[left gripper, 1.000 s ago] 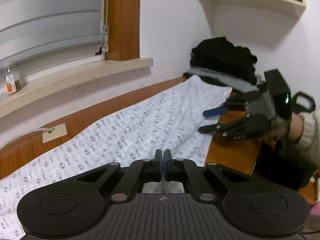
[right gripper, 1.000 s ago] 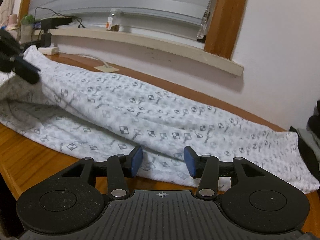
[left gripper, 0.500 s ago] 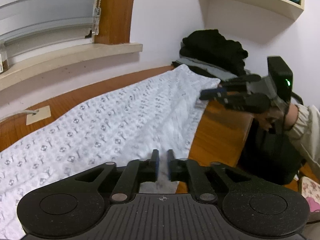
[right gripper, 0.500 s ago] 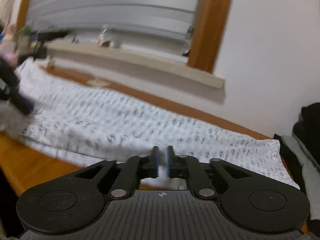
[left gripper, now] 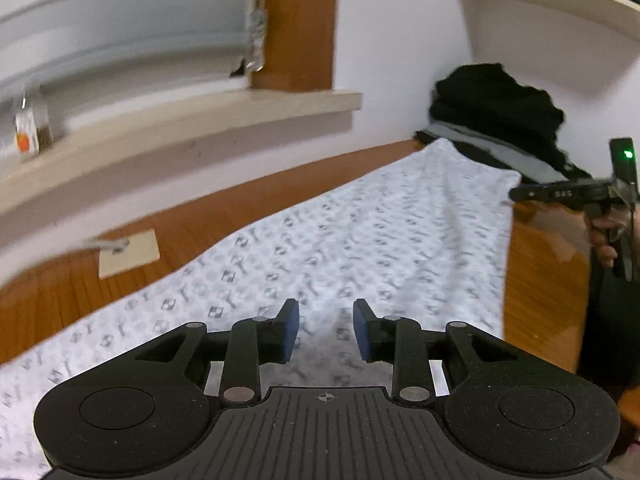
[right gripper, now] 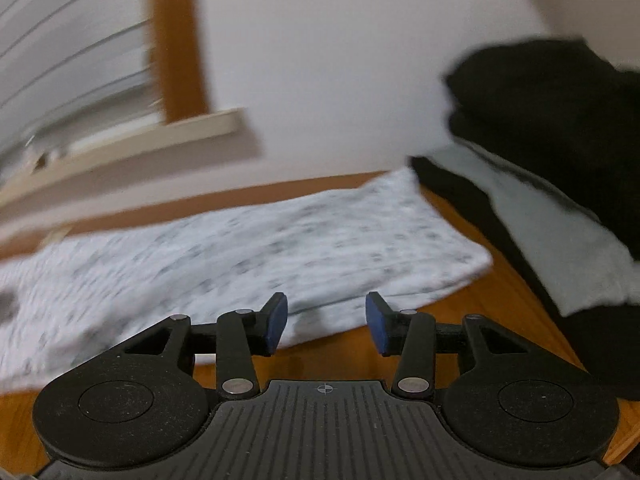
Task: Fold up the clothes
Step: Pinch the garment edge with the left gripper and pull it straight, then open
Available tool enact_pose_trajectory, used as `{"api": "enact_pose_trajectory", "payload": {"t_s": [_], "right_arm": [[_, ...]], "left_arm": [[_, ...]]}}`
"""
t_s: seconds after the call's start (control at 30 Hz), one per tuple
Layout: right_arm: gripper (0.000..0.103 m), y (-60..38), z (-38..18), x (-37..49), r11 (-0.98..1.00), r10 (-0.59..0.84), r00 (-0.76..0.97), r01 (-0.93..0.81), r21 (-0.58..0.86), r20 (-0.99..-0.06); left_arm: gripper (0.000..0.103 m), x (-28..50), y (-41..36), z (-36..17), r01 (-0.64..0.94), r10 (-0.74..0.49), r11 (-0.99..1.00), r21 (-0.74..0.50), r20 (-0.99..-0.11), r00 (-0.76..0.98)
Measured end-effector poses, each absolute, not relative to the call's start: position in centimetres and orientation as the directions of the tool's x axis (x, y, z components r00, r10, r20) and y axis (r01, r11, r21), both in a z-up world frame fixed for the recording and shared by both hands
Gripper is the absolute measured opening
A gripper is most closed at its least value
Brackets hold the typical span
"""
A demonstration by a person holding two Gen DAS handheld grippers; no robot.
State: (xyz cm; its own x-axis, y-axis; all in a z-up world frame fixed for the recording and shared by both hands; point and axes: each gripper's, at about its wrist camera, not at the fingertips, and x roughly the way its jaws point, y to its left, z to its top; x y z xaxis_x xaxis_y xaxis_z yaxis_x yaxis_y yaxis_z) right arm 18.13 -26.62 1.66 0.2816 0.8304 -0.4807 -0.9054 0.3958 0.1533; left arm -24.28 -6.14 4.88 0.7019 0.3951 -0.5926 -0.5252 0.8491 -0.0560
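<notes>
A white garment with a small grey print [left gripper: 360, 240] lies folded in a long strip across the wooden table [left gripper: 60, 292]. My left gripper [left gripper: 326, 330] hovers over its near part, jaws opening, with nothing pinched between the blue pads. In the right wrist view the same garment [right gripper: 280, 248] ends at a folded corner, and my right gripper [right gripper: 327, 322] stands just short of its near edge, jaws opening and empty. The right gripper [left gripper: 568, 194] also shows at the far right of the left wrist view, held by a hand.
A pile of black and grey clothes [left gripper: 496, 116] sits at the table's far right end, also large in the right wrist view [right gripper: 560, 152]. A window sill [left gripper: 180, 120] with a small bottle [left gripper: 30, 136] runs behind. A wall shelf [left gripper: 560, 4] hangs above.
My left gripper let go of the cloth and opened. The right gripper closed briefly, then reopened, rolling and swinging right toward the garment's end by the dark pile.
</notes>
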Motion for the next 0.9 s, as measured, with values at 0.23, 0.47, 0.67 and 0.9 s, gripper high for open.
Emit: {"api": "enact_pose_trajectory", "payload": {"t_s": [0.23,0.47,0.67,0.9], "right_arm": [[0.046,-26.3,0.9,22.8,0.537,0.775,0.363,-0.810,0.237,-0.517],[0.020,-24.6,1.5,25.2,0.586,0.733,0.408,-0.785,0.200,-0.545],[0.006,-24.5,3.7,25.7,0.586,0.739,0.463,-0.801,0.125,-0.490],[0.014,-23.6,2.8,25.8,0.612,0.680,0.494,-0.789,0.049,-0.542]], "left_arm": [[0.032,-24.2,-5.7,3.6,-0.526,0.385,0.848,-0.068,-0.603,0.699],[0.032,-24.4,-5.2,2.6,-0.524,0.374,0.847,-0.092,-0.598,0.709],[0.033,-24.8,-5.3,2.5,-0.520,0.369,0.848,-0.101,-0.591,0.717],[0.034,-24.8,-5.3,2.5,-0.516,0.364,0.850,-0.107,-0.590,0.721]]}}
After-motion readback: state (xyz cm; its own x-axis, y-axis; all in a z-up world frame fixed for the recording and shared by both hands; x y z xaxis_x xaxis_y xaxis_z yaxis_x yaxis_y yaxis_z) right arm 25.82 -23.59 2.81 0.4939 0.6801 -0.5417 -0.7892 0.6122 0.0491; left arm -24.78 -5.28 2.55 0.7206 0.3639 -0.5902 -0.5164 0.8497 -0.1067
